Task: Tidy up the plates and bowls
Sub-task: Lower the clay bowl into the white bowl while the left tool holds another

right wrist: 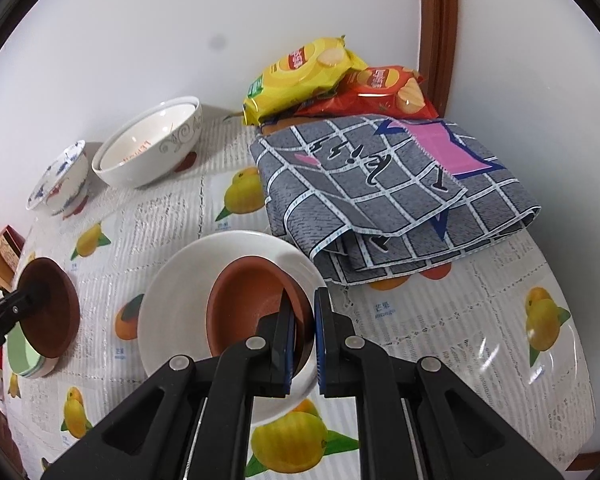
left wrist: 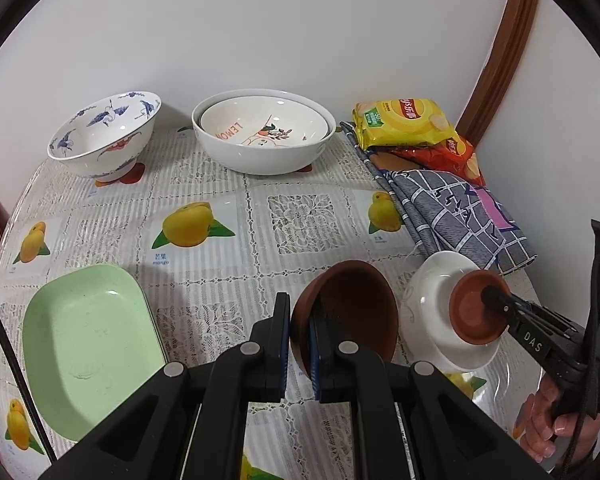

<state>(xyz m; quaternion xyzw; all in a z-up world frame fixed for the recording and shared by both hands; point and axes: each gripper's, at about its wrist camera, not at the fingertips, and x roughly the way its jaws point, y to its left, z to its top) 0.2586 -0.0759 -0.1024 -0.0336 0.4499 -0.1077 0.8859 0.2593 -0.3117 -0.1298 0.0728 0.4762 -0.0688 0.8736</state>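
Observation:
My left gripper (left wrist: 300,322) is shut on the rim of a brown clay bowl (left wrist: 352,308), held tilted above the fruit-print tablecloth; in the right wrist view this bowl (right wrist: 52,312) hangs at the far left over a green dish (right wrist: 20,354). My right gripper (right wrist: 304,318) is shut on the rim of a smaller brown clay bowl (right wrist: 244,304), tilted inside a white plate (right wrist: 168,304). The left wrist view shows that small bowl (left wrist: 474,312) against the white plate (left wrist: 432,312), with the right gripper (left wrist: 490,295) and a hand behind it. The green rectangular dish (left wrist: 88,340) lies front left.
Against the back wall stand a blue-and-white crane bowl (left wrist: 100,140) and a large white bowl (left wrist: 256,156) with a lemon-print bowl (left wrist: 260,124) nested inside. A folded grey checked cloth (right wrist: 400,192), yellow chips (right wrist: 304,72) and red chips (right wrist: 380,92) fill the right corner.

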